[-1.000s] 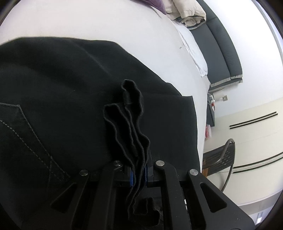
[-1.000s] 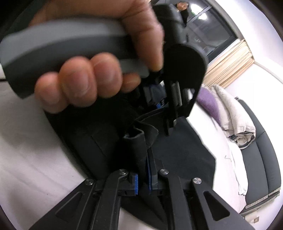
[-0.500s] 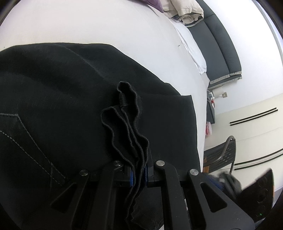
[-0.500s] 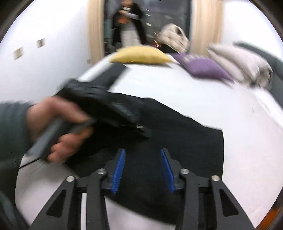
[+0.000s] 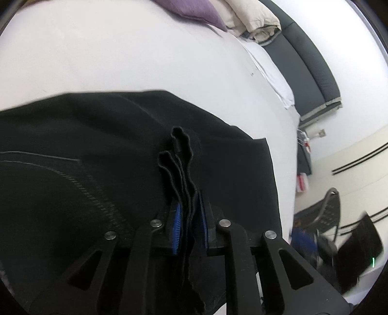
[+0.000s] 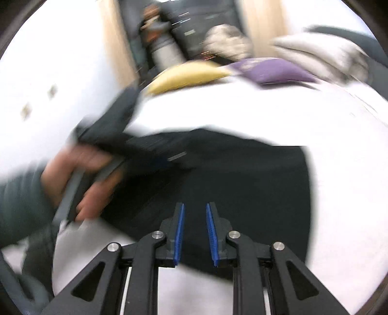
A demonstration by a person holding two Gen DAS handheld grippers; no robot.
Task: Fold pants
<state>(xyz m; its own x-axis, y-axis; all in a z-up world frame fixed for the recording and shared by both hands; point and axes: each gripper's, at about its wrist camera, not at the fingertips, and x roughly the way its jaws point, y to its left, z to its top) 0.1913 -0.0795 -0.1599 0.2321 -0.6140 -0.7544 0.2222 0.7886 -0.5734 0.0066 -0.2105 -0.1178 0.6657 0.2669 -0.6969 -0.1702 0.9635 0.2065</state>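
The black pants point(image 5: 101, 150) lie folded on a white bed point(image 5: 121, 55). My left gripper point(image 5: 190, 208) is shut on a bunched edge of the pants; several fabric layers stand up between its blue pads. In the blurred right wrist view the pants point(image 6: 242, 174) spread across the bed, and my right gripper point(image 6: 195, 210) is open and empty, hovering above their near edge. The person's hand holding the left gripper point(image 6: 92, 174) shows at the left of that view.
A purple pillow point(image 6: 271, 70), a yellow pillow point(image 6: 186, 75) and beige bedding point(image 5: 252, 19) lie at the far end of the bed. A dark headboard point(image 5: 312, 63) runs along the right. A chair point(image 5: 325, 213) stands beside the bed.
My right gripper let go of the pants, opened and pulled back from the left gripper. The left gripper kept its hold and dropped slightly.
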